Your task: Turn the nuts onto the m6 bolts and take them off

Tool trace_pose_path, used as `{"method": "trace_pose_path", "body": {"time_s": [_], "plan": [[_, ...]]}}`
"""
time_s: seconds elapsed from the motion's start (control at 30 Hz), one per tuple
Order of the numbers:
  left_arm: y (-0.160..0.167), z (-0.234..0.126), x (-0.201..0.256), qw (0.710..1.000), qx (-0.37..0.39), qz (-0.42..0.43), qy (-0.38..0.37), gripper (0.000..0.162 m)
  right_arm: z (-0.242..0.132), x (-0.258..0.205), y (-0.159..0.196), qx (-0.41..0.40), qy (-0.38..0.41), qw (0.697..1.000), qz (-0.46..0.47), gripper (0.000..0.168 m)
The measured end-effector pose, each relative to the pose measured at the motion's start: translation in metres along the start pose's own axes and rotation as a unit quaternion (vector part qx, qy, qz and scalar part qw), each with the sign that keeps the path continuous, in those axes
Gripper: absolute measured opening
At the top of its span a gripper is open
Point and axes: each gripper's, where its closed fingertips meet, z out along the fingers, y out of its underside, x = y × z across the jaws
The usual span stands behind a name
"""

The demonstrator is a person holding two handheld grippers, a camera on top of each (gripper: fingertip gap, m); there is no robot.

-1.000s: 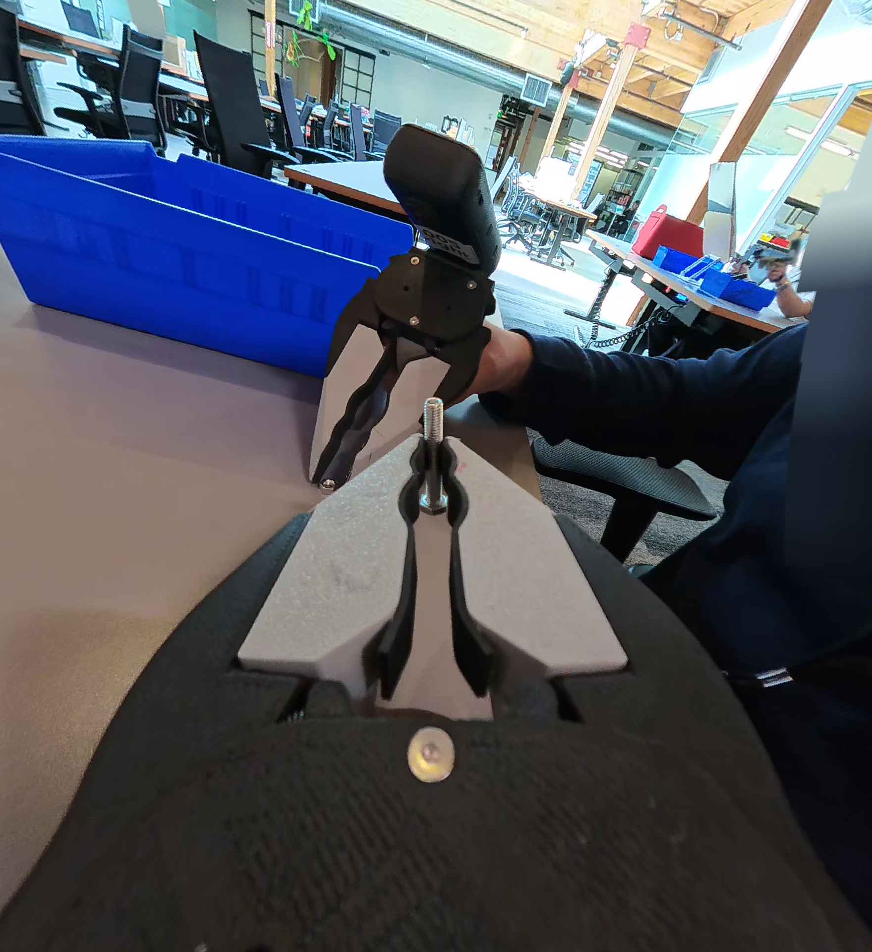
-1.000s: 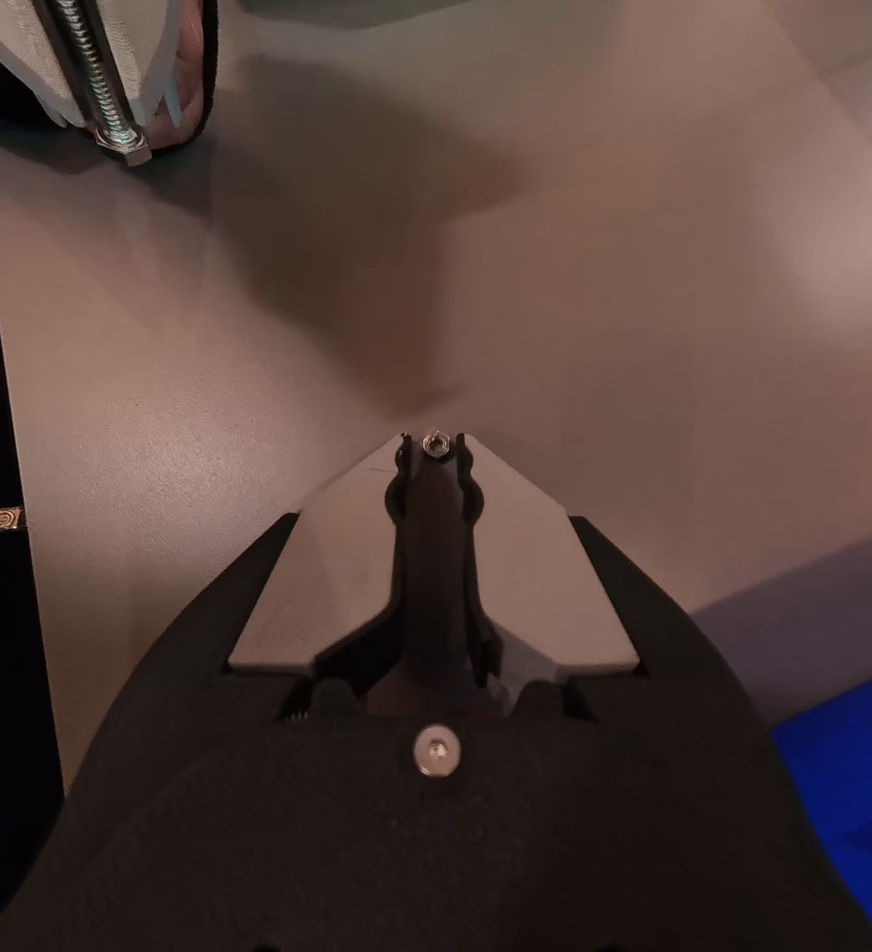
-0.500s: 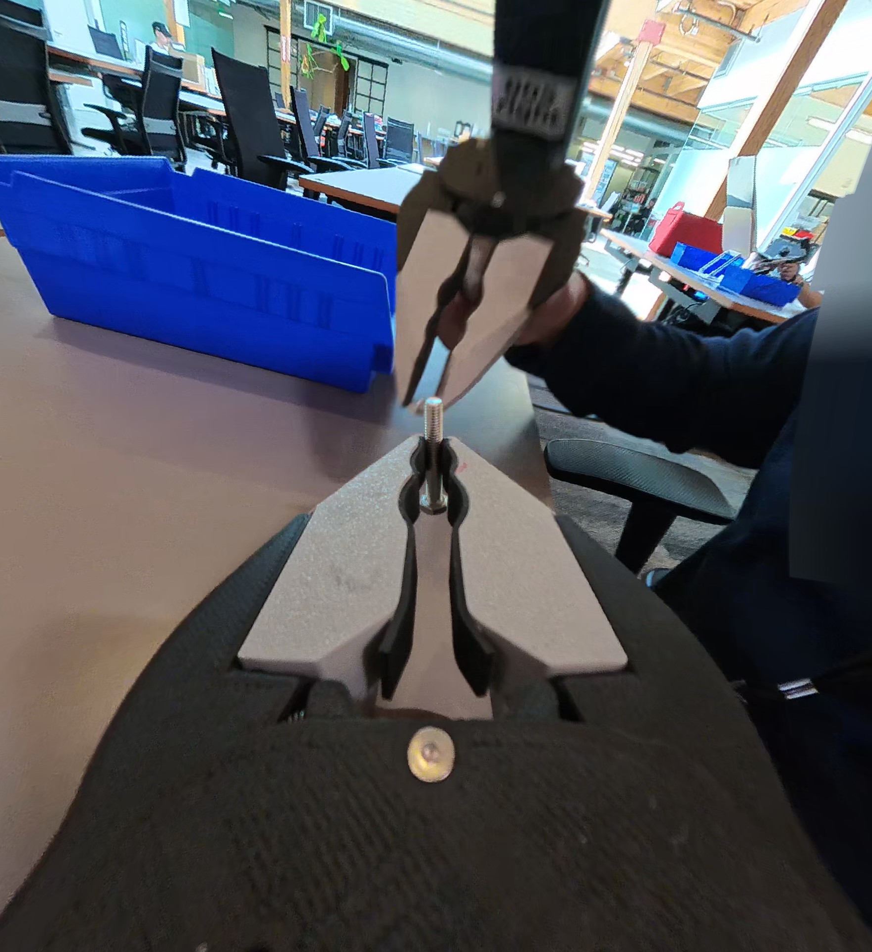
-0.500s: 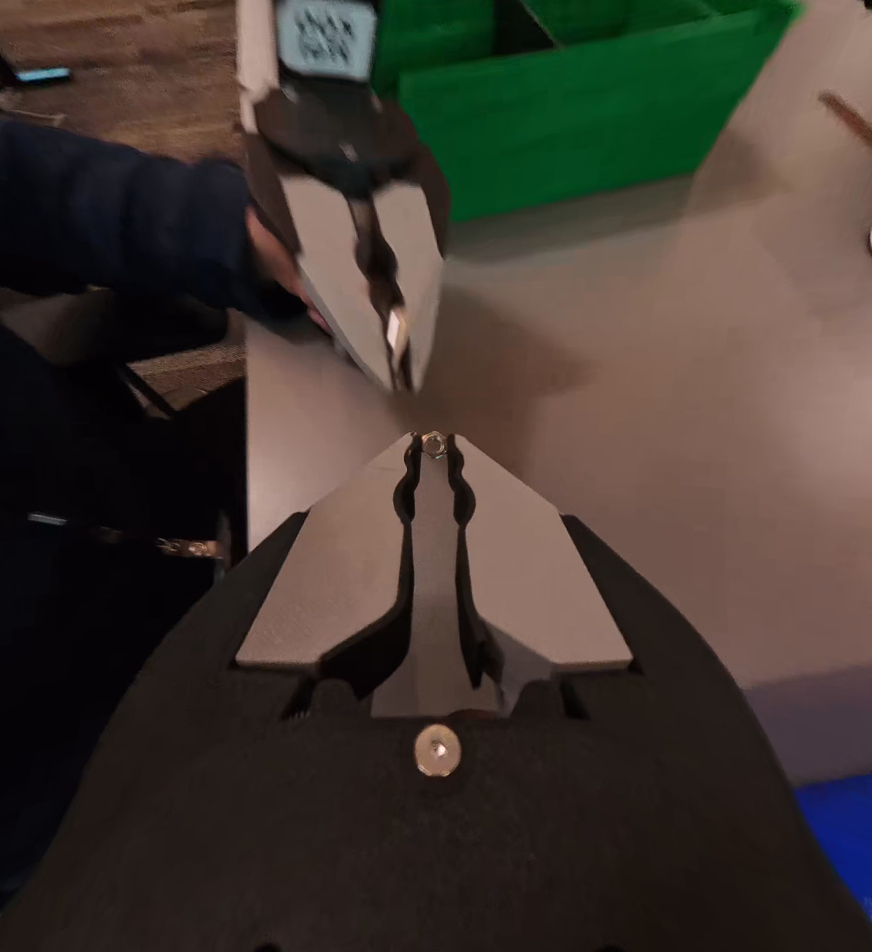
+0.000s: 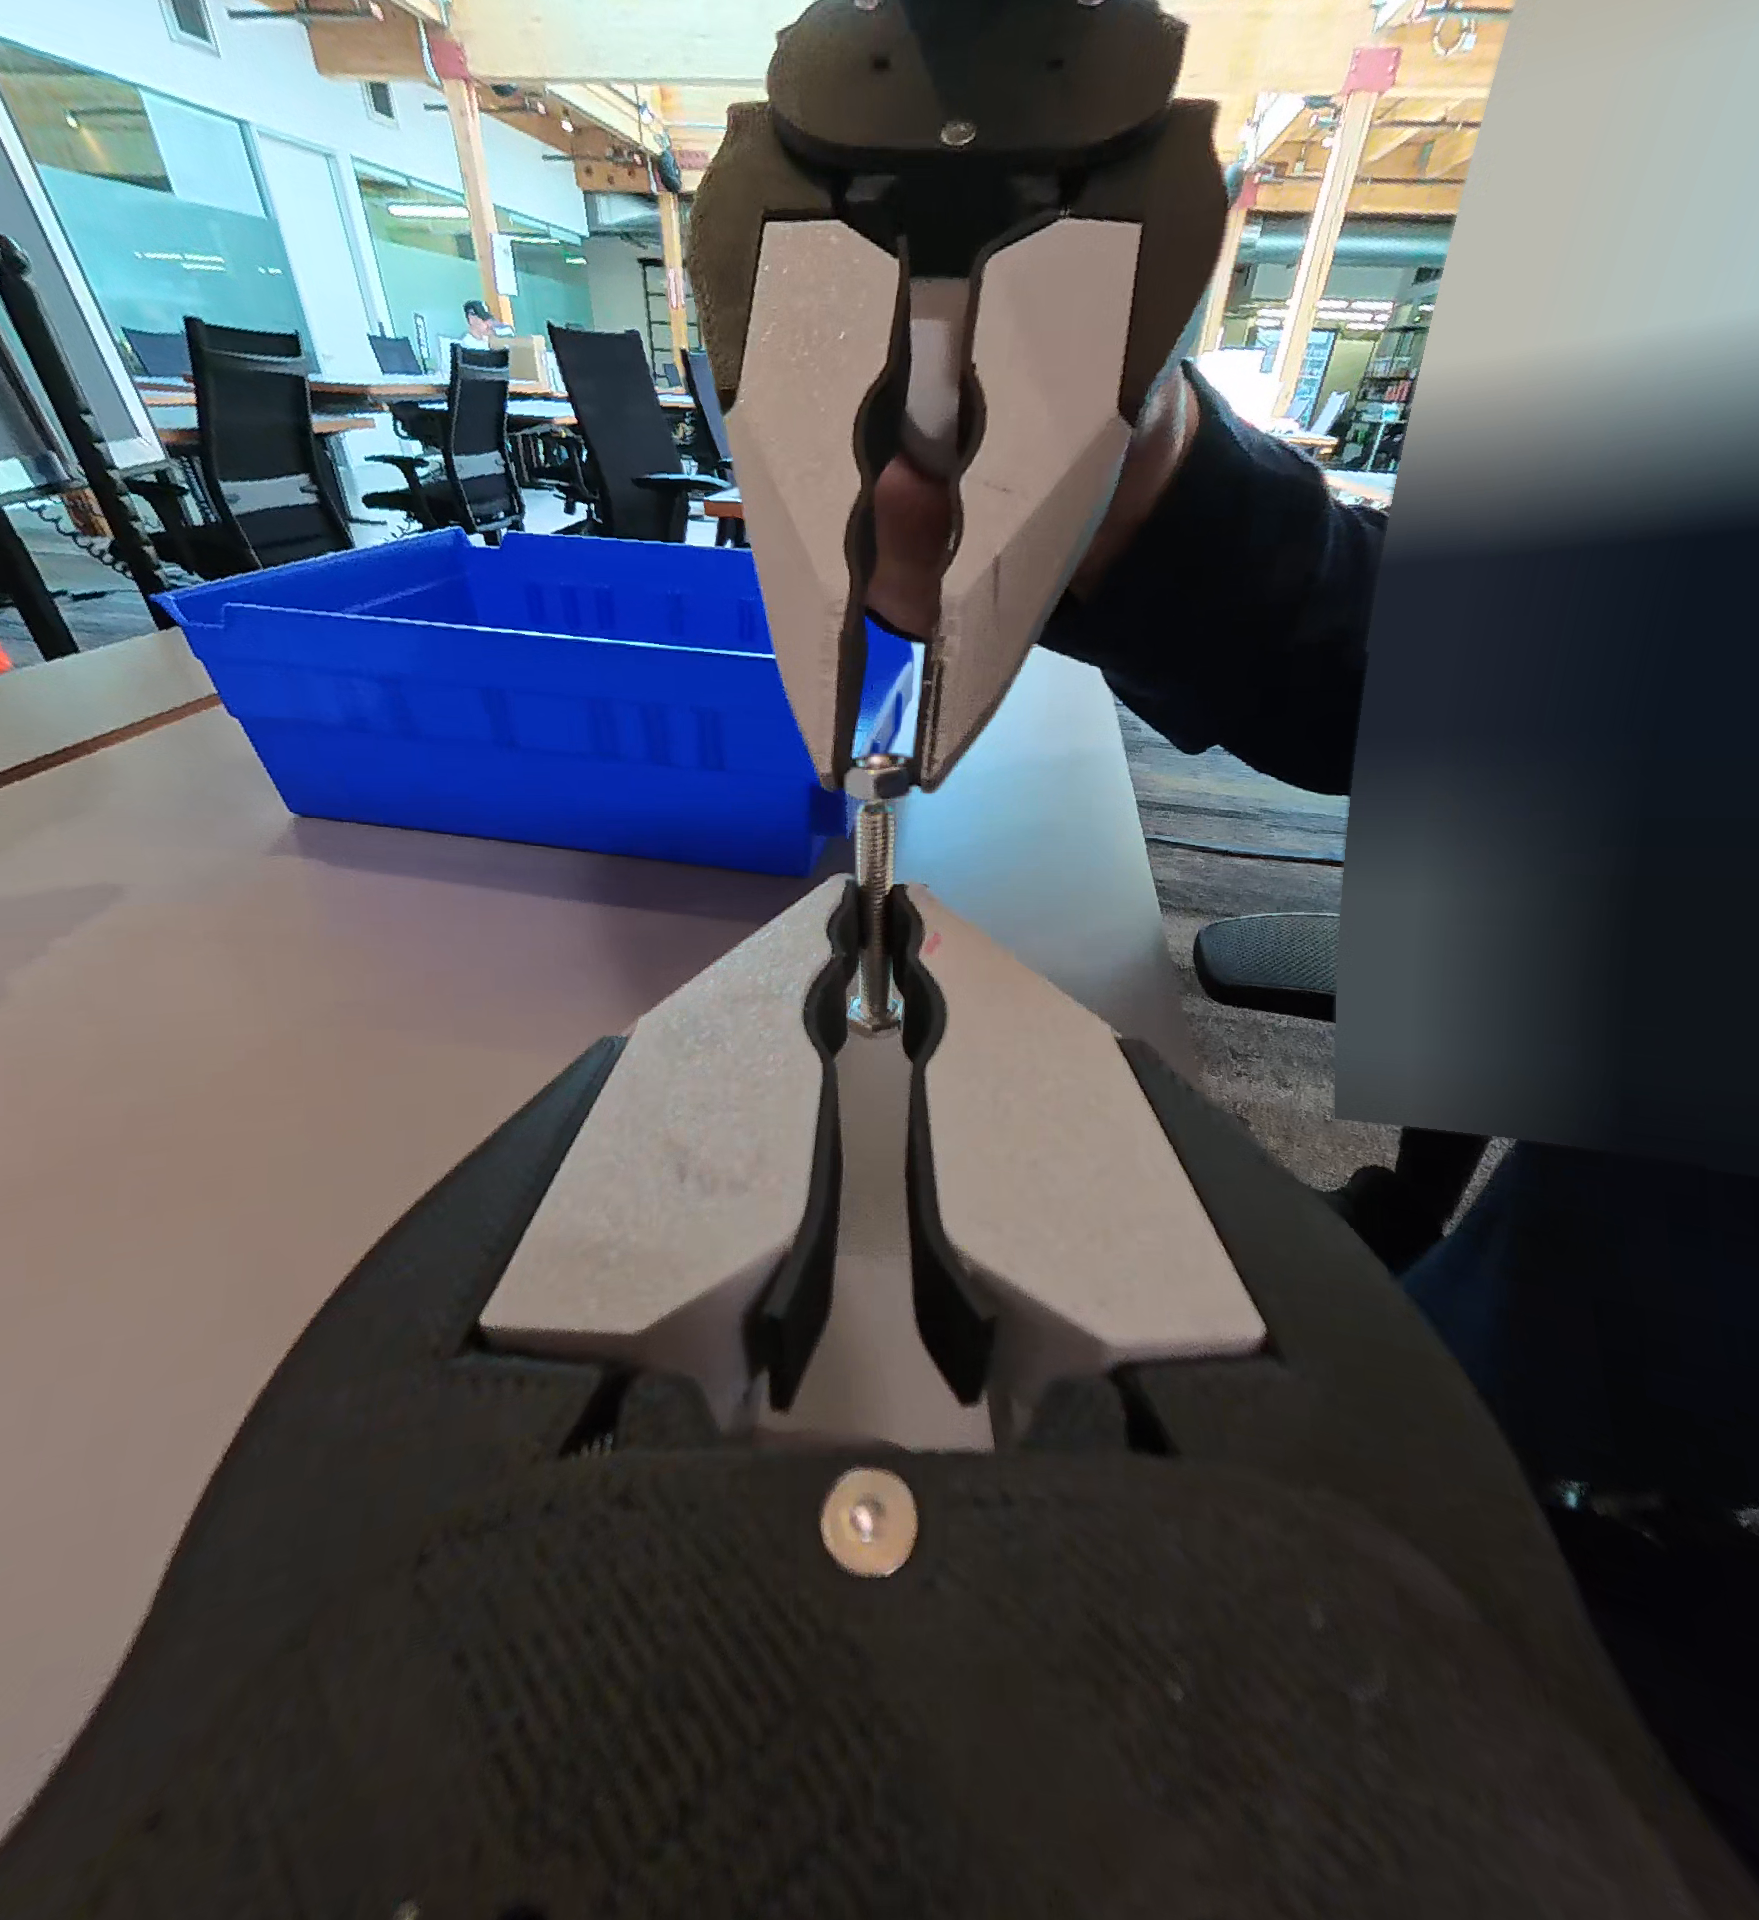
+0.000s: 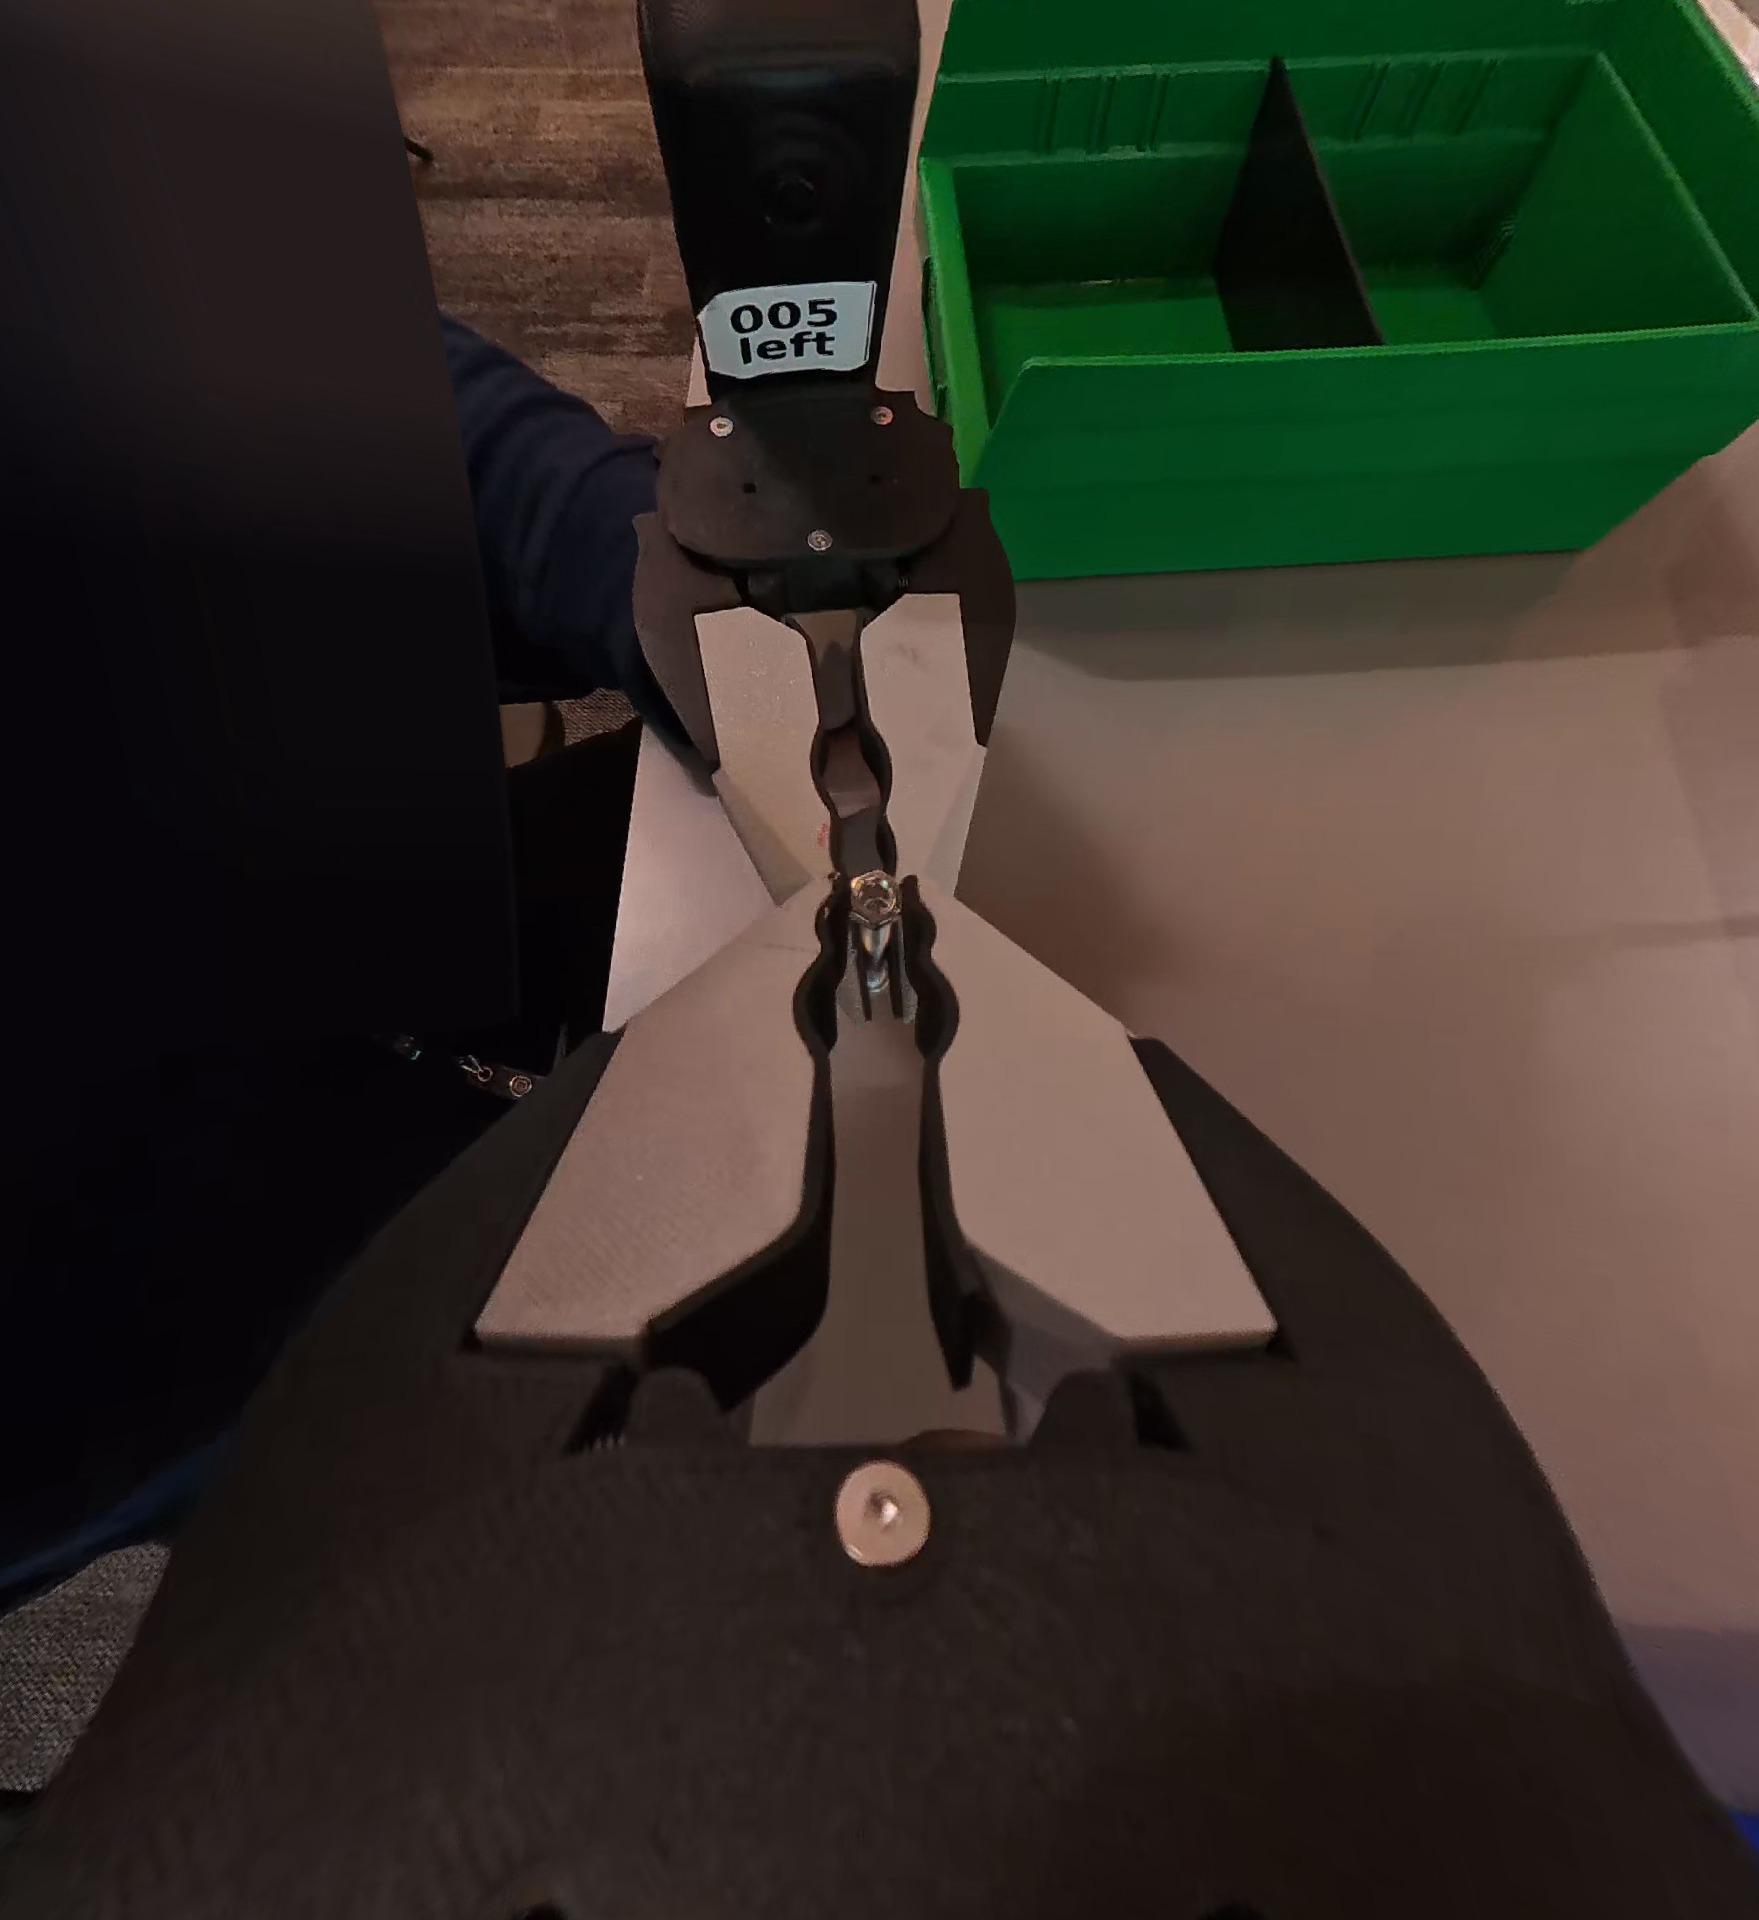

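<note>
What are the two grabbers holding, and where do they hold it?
The left gripper grips the bolt low on its shank, just above the head. The right gripper pinches the nut by its sides, at the bolt's tip.

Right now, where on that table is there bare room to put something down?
Bare tabletop lies left of the blue bin, and more below the green bin. The crowded spot is mid-air, where left gripper and right gripper meet.

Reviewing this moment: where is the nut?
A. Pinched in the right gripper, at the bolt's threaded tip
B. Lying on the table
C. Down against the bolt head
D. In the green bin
A: the right gripper pinches the nut at the tip of the bolt clamped in the left gripper.
</note>
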Motion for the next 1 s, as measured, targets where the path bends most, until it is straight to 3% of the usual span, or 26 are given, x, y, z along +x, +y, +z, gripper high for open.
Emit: {"method": "trace_pose_path", "body": {"time_s": [1.0], "plan": [[0.0003,-0.001,-0.0027,0.999,-0.008,0.032,-0.026,0.002,0.0036,0.0,0.0022,-0.001,-0.002,1.0,0.001,0.007]]}}
